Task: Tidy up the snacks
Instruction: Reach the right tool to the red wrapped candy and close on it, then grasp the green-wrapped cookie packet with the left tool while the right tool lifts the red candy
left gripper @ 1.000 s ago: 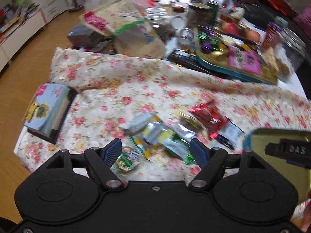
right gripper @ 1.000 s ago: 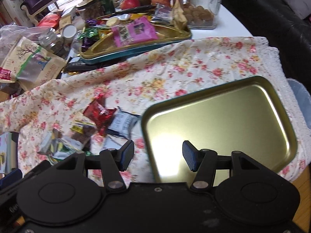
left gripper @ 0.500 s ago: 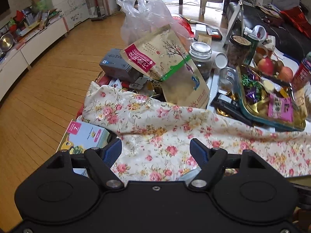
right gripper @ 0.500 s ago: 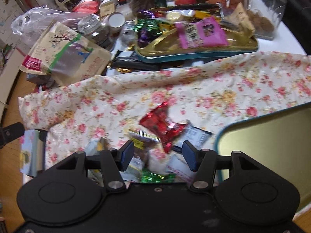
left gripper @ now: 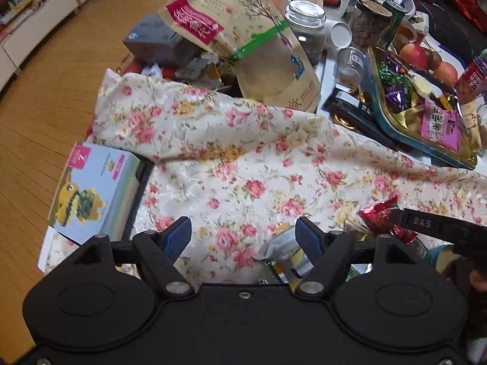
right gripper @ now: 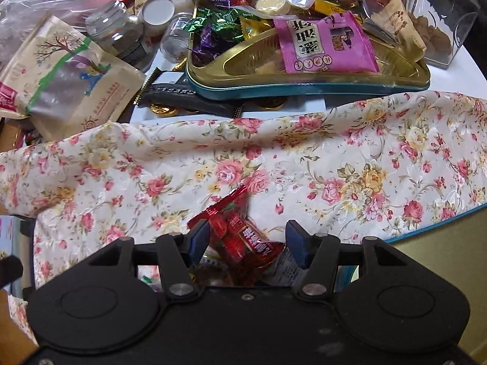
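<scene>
on a floral cloth (right gripper: 350,164) spread over a cluttered table, right gripper (right gripper: 247,239) poised low over a red candy wrapper (right gripper: 243,237), jaws released and spread to either side of it, not yet closed. red candy wrapper lying at the near end of a small heap of packets (left gripper: 283,255) on the cloth, with a grey-white sachet (right gripper: 287,266) tucked just beside it and an empty gold tray (right gripper: 441,249) at the right edge. left gripper (left gripper: 245,234) held above bare cloth, jaws likewise released and holding nothing, heap of packets just under its right finger. beyond the cloth, a second gold tray (right gripper: 304,86) already loaded with sweets and a pink packet (right gripper: 325,45), plus a paper pouch (left gripper: 243,39), jars and apples crowding the far side.

likely feather-light and crinkly, that red wrapper: glossy foil, slippery, soft enough to fold under pressure rather than resist. probably best pinched across the plump middle, where the sweet inside gives the pads something firm, rather than at the twisted ends, which could slide out. some risk of snagging the cloth or dragging a neighbouring packet along if closed too low. empty tray close by, seemingly the place for it.
</scene>
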`<state>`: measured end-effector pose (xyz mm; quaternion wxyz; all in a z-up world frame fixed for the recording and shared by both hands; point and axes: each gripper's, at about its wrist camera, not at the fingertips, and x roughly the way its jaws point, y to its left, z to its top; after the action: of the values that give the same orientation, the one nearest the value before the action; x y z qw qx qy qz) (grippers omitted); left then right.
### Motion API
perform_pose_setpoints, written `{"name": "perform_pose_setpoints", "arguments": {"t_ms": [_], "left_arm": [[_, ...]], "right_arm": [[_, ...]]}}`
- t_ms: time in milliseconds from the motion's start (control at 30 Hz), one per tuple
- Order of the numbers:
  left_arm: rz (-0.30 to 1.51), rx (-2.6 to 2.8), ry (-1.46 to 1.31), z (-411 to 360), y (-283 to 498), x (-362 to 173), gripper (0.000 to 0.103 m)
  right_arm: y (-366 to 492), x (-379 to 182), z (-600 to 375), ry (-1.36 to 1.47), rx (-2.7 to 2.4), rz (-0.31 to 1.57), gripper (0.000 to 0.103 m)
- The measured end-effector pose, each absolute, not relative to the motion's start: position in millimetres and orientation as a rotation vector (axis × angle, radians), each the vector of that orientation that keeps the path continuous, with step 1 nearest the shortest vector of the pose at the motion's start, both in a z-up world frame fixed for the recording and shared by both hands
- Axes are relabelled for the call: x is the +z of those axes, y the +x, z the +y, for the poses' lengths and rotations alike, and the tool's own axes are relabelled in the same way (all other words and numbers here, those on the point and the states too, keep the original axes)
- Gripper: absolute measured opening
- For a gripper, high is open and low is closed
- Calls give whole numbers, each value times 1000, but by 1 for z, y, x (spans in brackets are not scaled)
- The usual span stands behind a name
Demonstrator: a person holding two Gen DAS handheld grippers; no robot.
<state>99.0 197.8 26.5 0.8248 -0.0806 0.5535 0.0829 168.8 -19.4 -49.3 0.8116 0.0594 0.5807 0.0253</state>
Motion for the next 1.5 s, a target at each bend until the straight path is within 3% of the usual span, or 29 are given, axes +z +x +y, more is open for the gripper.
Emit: {"name": "perform_pose_setpoints", "arguments": {"t_ms": [500,800,967,1167,1500], "left_arm": [[1207,148,-212,209,97,20,75],[1222,148,-189,207,95,14,75],[1229,129,-162,202,94,10,75],[1249,55,-102,195,88,2,75],[1308,-73,13,176,70,-24,75]], "right_arm": [[162,-86,24,-81,82,1206,57],[169,-91,22,-44,81,1213,69],[163,-86,30,-93,109,1185,47],[159,-69,18,-39,123,1197,41],[140,-6,-14,206,175,1157,41]]}}
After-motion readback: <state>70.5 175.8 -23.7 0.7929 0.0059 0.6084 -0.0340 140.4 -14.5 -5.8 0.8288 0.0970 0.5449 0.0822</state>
